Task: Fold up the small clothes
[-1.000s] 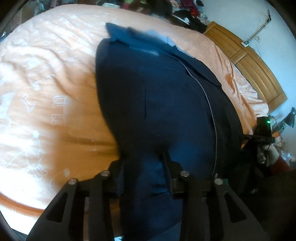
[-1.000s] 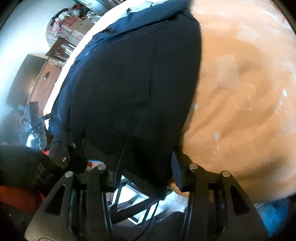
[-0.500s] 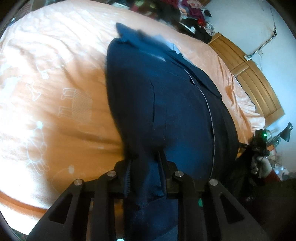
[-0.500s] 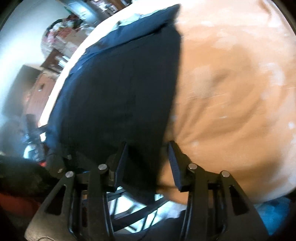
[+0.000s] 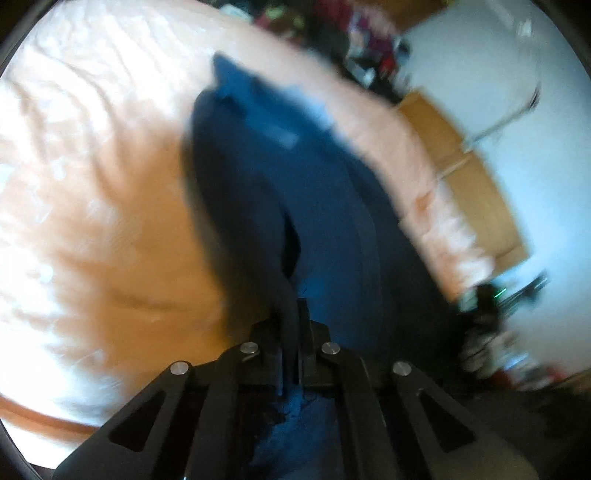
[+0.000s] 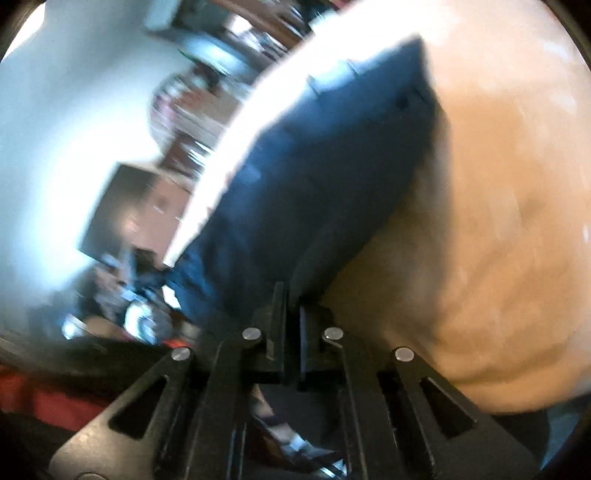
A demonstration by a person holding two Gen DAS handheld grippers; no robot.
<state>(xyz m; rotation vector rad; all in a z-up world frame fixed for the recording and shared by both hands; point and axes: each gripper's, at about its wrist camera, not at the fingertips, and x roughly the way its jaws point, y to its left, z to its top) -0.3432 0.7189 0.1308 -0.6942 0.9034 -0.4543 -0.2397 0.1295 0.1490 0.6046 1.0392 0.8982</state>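
A dark navy garment (image 5: 314,192) lies lengthwise on an orange bed cover (image 5: 92,206), its collar end far from me. My left gripper (image 5: 291,314) is shut on the near hem of the garment, with cloth pinched between its jaws. In the right wrist view the same navy garment (image 6: 325,177) runs up and away over the orange cover (image 6: 498,221). My right gripper (image 6: 291,295) is shut on the other near corner of the hem. Both views are blurred by motion.
A wooden bed frame (image 5: 465,177) borders the bed on the right of the left wrist view. Piled clothes (image 5: 354,26) lie beyond the bed's far end. A dark cabinet (image 6: 125,214) and cluttered shelves (image 6: 192,103) stand left of the bed in the right wrist view.
Both grippers have gone from open around the hem to shut on it. Both have lifted, and the near edge of the garment has risen off the bed.
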